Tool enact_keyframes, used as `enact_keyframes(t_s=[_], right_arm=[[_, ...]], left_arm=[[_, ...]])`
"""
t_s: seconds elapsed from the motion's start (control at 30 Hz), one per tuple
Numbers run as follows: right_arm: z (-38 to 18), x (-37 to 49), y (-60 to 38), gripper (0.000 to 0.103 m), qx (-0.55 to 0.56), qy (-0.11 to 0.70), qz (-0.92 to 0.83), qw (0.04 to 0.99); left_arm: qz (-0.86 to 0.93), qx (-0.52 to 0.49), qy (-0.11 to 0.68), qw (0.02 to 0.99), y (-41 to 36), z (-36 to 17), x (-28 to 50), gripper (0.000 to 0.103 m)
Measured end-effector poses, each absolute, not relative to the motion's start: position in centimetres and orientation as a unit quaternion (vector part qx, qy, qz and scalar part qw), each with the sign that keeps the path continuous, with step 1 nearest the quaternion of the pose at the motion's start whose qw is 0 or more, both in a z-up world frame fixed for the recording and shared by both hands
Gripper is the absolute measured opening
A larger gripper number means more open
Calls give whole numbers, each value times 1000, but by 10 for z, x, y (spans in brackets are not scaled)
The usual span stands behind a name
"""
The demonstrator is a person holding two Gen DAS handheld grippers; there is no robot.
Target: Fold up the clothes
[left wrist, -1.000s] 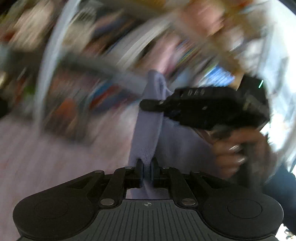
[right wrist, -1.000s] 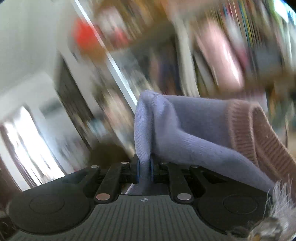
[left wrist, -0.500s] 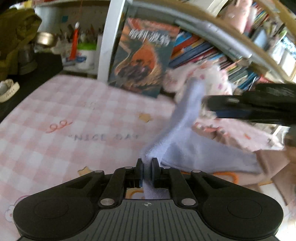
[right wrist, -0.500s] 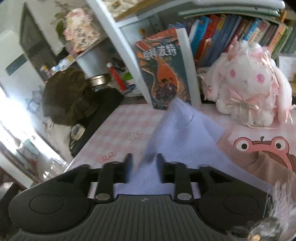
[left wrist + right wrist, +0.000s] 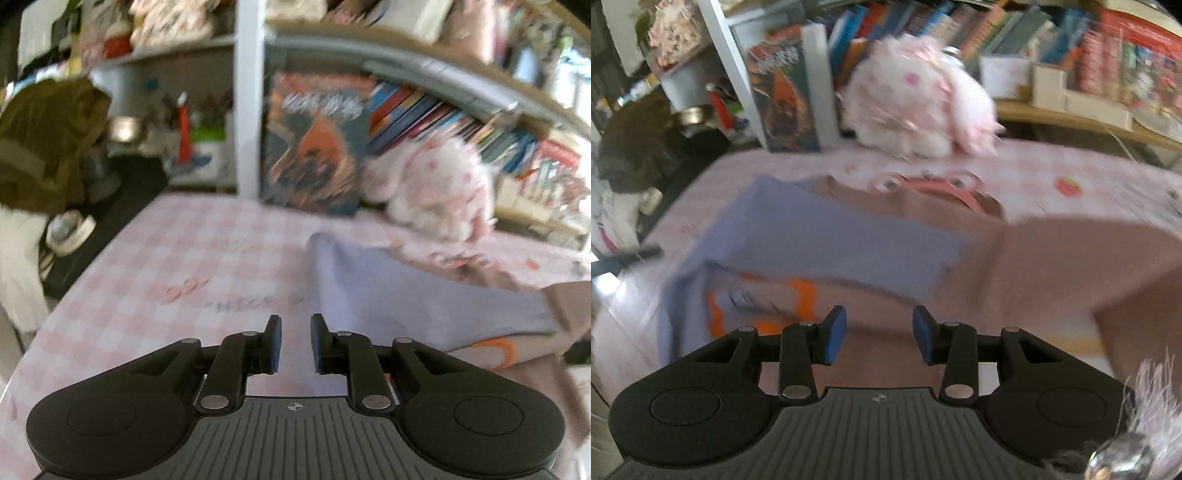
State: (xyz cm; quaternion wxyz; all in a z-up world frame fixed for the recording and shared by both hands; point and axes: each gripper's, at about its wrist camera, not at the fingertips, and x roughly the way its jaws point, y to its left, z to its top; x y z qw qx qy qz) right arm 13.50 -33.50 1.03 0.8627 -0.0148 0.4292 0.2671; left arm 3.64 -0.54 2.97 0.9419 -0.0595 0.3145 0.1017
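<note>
We note the left gripper (image 5: 295, 341): jaws parted, just been opening, nothing between them, pink checked tablecloth (image 5: 177, 266) below. Right gripper (image 5: 879, 339): jaws apart and wider, also opened just now, empty, hovering over the garment. The lilac sleeve (image 5: 820, 236) lies folded across the dusty-pink sweater (image 5: 1052, 266), flat on the table; orange print shows at its near edge. Beyond it we see a pink plush toy (image 5: 916, 107), a standing book (image 5: 786, 99), crowded bookshelves (image 5: 424, 107).
</note>
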Motion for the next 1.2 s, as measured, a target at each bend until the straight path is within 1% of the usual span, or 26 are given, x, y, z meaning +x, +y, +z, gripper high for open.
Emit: enact_keyframes(t_s=[0.03, 0.1, 0.13, 0.33, 0.43, 0.5, 0.6, 0.73, 0.8, 0.87, 0.97, 1.0, 1.03, 1.07, 1.1, 1.2], right_arm=[[7, 129, -340, 38, -24, 431, 264, 862], [1, 119, -349, 38, -42, 434, 261, 862], [-3, 114, -350, 38, -52, 434, 261, 861], [-22, 97, -356, 39, -83, 442, 271, 851], [-23, 90, -363, 39, -84, 439, 276, 851], [-23, 90, -368, 39, -77, 444, 274, 850], [-24, 87, -375, 34, -87, 443, 259, 854], [-27, 83, -383, 34, -90, 447, 252, 854], [-28, 80, -385, 33, -87, 446, 258, 852], [-28, 79, -386, 27, -85, 446, 264, 851], [-28, 78, -385, 27, -87, 444, 264, 852], [-28, 77, -385, 27, -87, 444, 264, 852], [-28, 77, -385, 27, -85, 443, 263, 853], [-28, 77, -385, 27, -84, 443, 264, 853], [-28, 77, -386, 27, -84, 442, 264, 853], [-28, 77, -386, 27, -85, 441, 266, 853]], left_arm=[[91, -54, 308, 946, -15, 34, 34, 28], [70, -41, 296, 952, -36, 40, 32, 31], [56, -37, 296, 953, -48, 40, 33, 34], [-10, -14, 321, 947, -117, 24, 45, 50], [-37, 6, 334, 942, -148, 13, 53, 51], [-53, 36, 336, 940, -169, 9, 64, 51], [-74, 80, 327, 939, -198, 8, 80, 51], [-104, 119, 324, 933, -233, 3, 109, 51], [-111, 139, 331, 927, -247, -3, 124, 51], [-113, 160, 346, 918, -259, -12, 139, 51], [-102, 184, 379, 901, -267, -28, 154, 50], [-99, 189, 390, 896, -269, -33, 158, 43], [-93, 193, 389, 896, -268, -36, 160, 28], [-82, 181, 383, 902, -261, -32, 160, 14], [-72, 168, 377, 908, -253, -28, 160, 8], [-27, 136, 348, 927, -228, -12, 158, 5]])
